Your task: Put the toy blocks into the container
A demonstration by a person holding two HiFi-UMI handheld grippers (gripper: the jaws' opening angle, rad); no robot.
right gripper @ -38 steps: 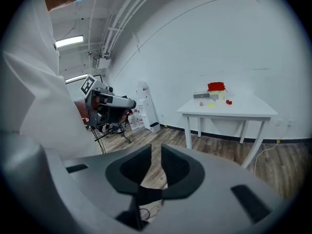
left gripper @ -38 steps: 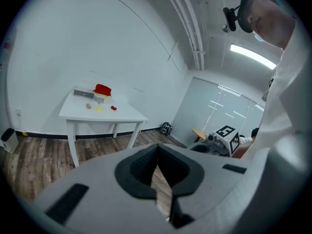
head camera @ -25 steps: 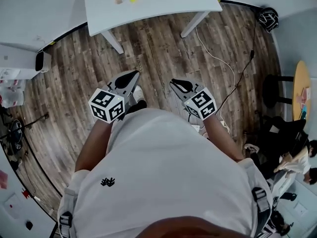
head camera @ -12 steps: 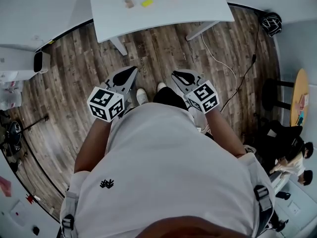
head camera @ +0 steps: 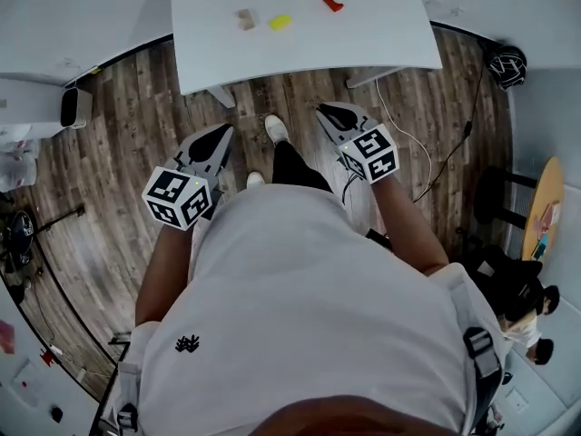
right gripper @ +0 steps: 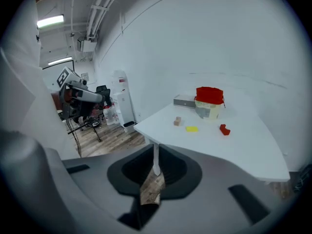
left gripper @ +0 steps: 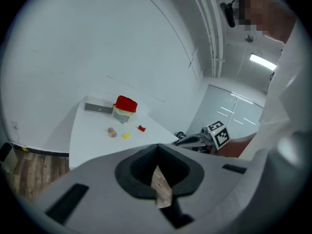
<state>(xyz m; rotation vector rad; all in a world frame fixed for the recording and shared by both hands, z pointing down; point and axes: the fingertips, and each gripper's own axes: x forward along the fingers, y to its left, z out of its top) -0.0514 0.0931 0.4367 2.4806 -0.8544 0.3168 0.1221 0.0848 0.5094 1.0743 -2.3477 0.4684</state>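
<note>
Approach step, nothing picked yet. Left claw [head camera: 218, 136] and right claw [head camera: 331, 114] both pinched together, empty. Tan block [head camera: 245, 18], yellow block [head camera: 280, 22], red block [head camera: 332, 2] on worktop [head camera: 363, 44], near container [right gripper: 209, 103]. Close in, spread claw early, meet nearest block square.

Head view looks steeply down; 2 gripper views share the distant table [left gripper: 90, 130].

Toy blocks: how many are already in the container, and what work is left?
Nothing looks done: the tan block, yellow block and red block lie on the white table near the container. Nothing is in hand: the left gripper and right gripper are shut, empty, over the floor. All three blocks remain to be put in.
</note>
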